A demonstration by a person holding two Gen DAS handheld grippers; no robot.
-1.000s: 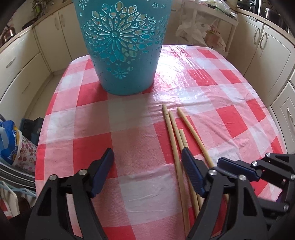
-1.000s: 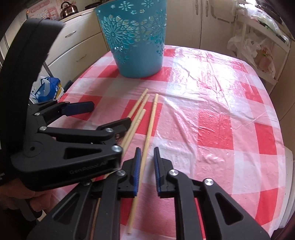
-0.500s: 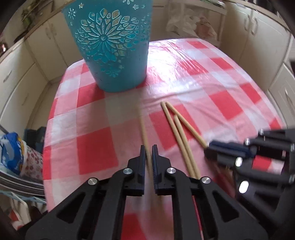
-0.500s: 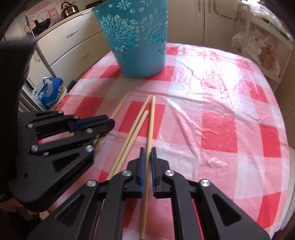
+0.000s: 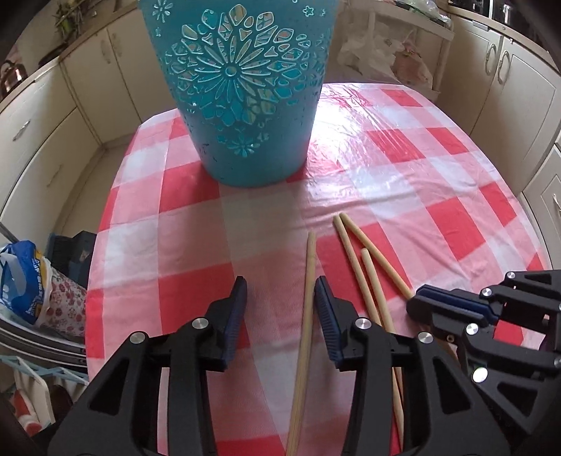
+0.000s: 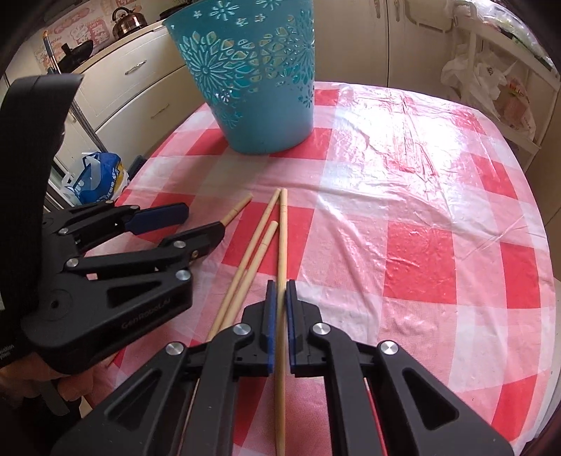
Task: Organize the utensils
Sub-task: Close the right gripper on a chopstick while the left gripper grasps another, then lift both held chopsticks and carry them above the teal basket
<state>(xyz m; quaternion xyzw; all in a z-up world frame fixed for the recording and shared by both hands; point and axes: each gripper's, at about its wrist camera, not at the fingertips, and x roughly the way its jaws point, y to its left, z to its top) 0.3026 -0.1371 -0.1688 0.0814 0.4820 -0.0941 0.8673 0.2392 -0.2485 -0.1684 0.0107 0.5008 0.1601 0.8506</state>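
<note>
Several bamboo chopsticks lie on the red-and-white checked tablecloth (image 5: 175, 245). My left gripper (image 5: 280, 298) is open, with one chopstick (image 5: 306, 301) lying between its fingers, close to the right finger. My right gripper (image 6: 278, 298) is shut on another chopstick (image 6: 281, 245); it also shows at the right of the left wrist view (image 5: 452, 308). Two more chopsticks (image 6: 252, 259) lie just left of the held one. A tall teal cut-out basket (image 5: 245, 98) stands upright at the far side, also in the right wrist view (image 6: 252, 80).
Cream kitchen cabinets (image 5: 52, 115) ring the table. A blue and white plastic bag (image 5: 24, 280) sits below the table's left edge. A shelf with white bags (image 6: 491, 87) stands at the far right. A kettle (image 6: 126, 21) sits on the counter.
My left gripper, shut on a chopstick half a second ago, has opened and the chopstick lies between its fingers. My right gripper closed on its chopstick and stays shut.
</note>
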